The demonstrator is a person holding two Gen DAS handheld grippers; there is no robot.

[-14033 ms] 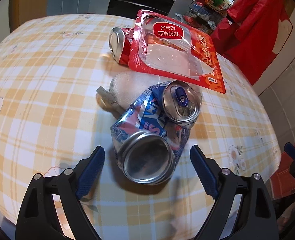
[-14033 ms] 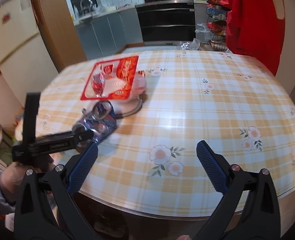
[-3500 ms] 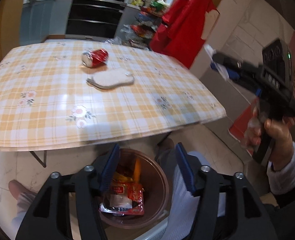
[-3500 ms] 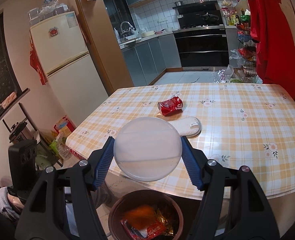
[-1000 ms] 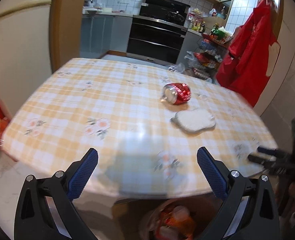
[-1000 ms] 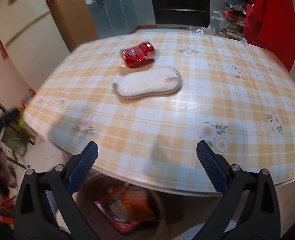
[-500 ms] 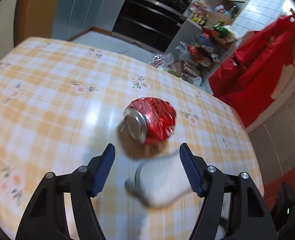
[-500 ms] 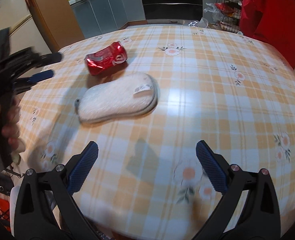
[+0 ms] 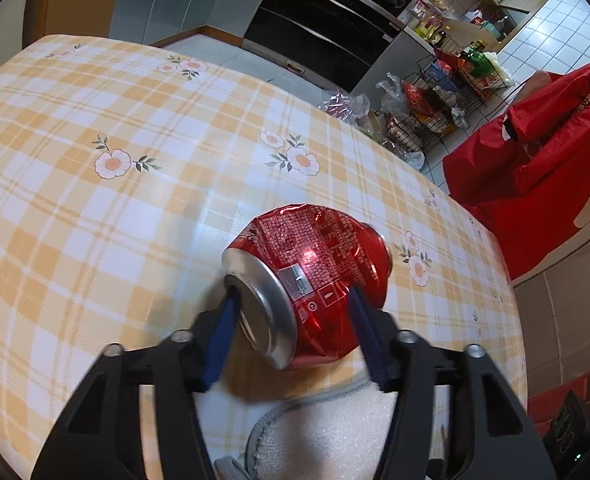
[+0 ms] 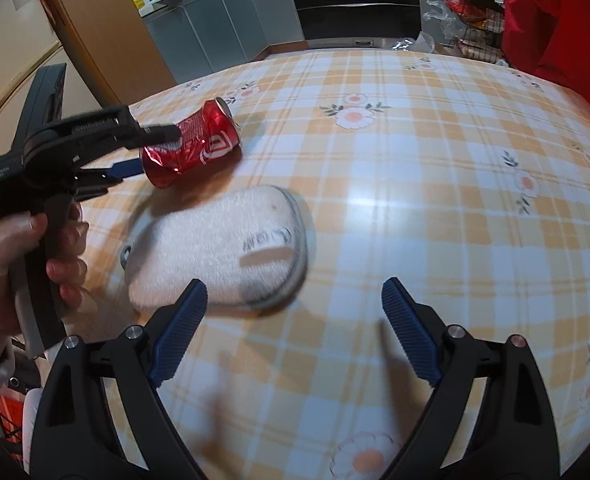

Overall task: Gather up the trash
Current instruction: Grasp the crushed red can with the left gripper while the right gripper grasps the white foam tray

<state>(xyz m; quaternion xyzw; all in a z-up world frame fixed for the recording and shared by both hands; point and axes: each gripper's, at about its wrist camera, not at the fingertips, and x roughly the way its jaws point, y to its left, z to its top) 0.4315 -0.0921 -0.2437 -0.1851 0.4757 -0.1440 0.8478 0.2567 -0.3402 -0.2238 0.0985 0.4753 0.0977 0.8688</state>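
My left gripper (image 9: 293,306) has just been closing around the crushed red can (image 9: 315,280) at centre frame to lift it binward, while my right gripper (image 10: 293,334) hangs wide and empty above the white pad (image 10: 219,248).

L gripper (image 9: 293,312): jaws just been closing, blue pads either side of can, contact unclear | red can (image 9: 319,276): crushed, on its side, silver end twd cam | white cloth (image 9: 315,436): under gripper, nr cam | checked tablecloth (image 9: 115,208): beneath
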